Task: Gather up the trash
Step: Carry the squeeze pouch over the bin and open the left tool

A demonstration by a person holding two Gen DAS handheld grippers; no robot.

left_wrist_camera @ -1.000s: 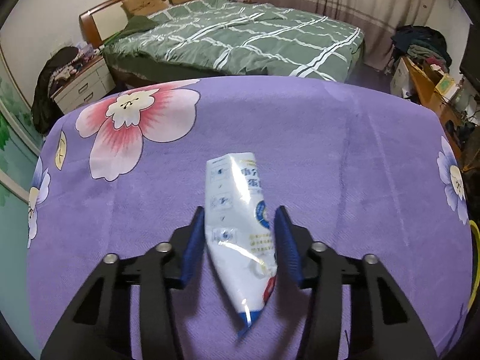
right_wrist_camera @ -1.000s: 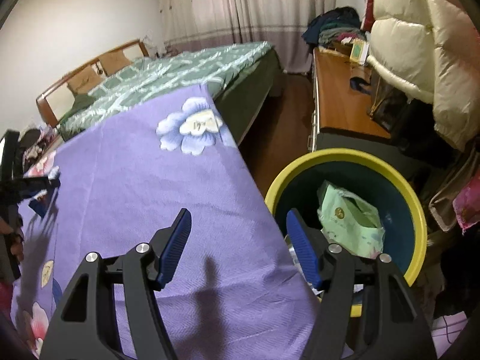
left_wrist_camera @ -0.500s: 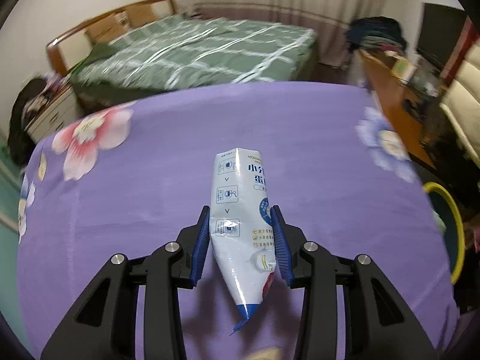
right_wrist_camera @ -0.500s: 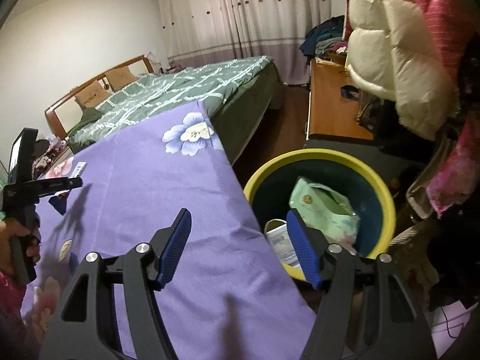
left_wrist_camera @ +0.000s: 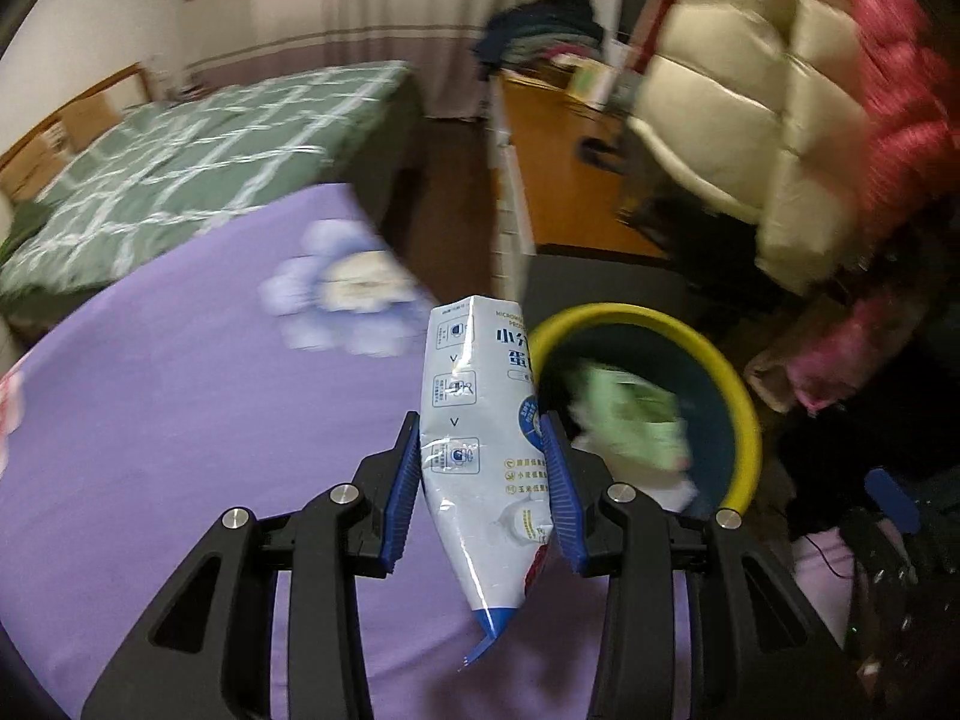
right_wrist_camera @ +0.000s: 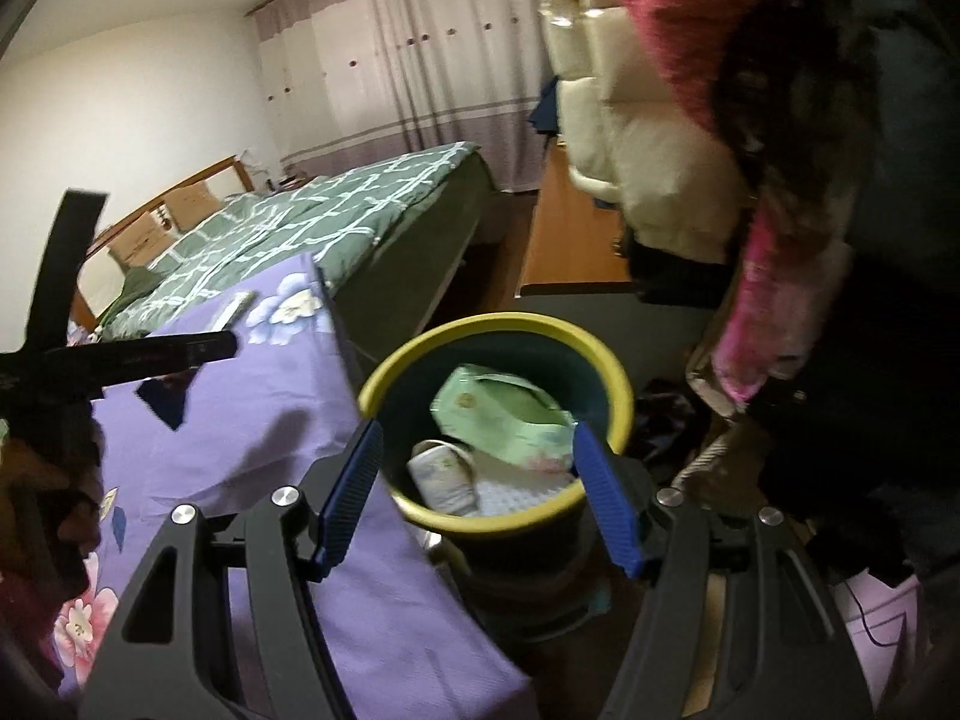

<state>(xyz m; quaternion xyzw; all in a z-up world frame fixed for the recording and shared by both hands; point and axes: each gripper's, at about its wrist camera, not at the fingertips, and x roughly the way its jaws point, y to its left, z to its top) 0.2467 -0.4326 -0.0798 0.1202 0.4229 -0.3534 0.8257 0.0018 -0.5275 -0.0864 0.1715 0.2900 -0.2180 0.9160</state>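
Left tongs [left_wrist_camera: 485, 483] were clamped on a white snack bag [left_wrist_camera: 480, 456], blue pads pressed against both its sides, bag lifted clear of the purple cloth [left_wrist_camera: 180, 420]. Bag's top pointed to 12 o'clock and overlapped the near rim of the yellow-rimmed bin [left_wrist_camera: 744, 414], which sat at 2 o'clock. Right tongs [right_wrist_camera: 480, 498] were spread wide with nothing between them, hovering over the bin [right_wrist_camera: 618, 384] at 12 o'clock. Inside it lay a green packet [right_wrist_camera: 504, 420] and a white wrapper [right_wrist_camera: 444, 474]. Left-view background was blurred.
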